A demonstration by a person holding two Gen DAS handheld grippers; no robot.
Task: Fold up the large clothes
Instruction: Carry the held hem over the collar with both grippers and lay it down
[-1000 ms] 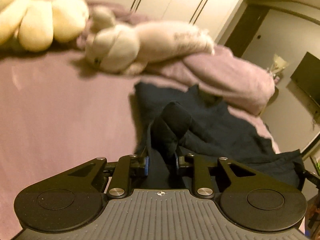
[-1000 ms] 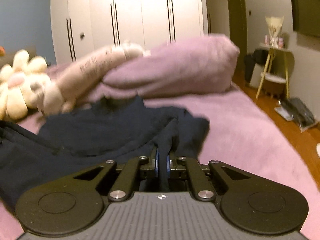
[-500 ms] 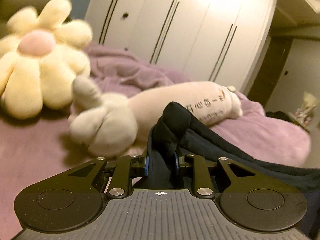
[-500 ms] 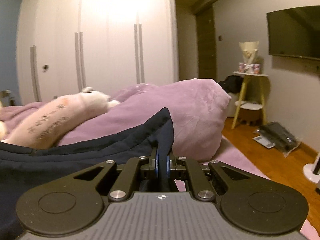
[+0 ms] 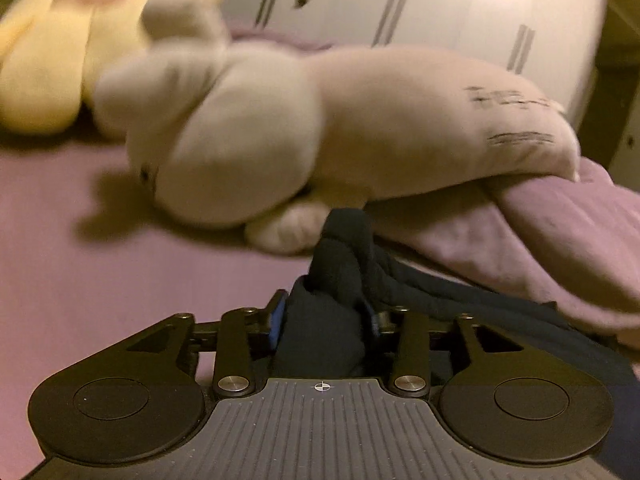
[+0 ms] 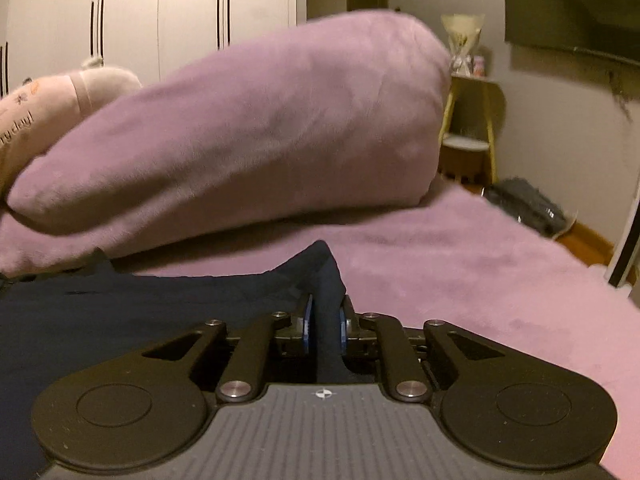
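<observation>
Purple bed (image 6: 460, 264): both tools pinch dark garment (image 6: 120, 308); plush (image 5: 320, 132) fills left view, television (image 6: 572, 8) right only.

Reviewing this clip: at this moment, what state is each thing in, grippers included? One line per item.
Left gripper: shut on a bunched wad of the garment.
Right gripper: shut on a thin fold of the garment.
Garment: dark, spread low over the bed between the grippers.
Plush: lying on its side, partly on the duvet.
Duvet: heaped up behind the garment.
Wardrobe doors: closed.
</observation>
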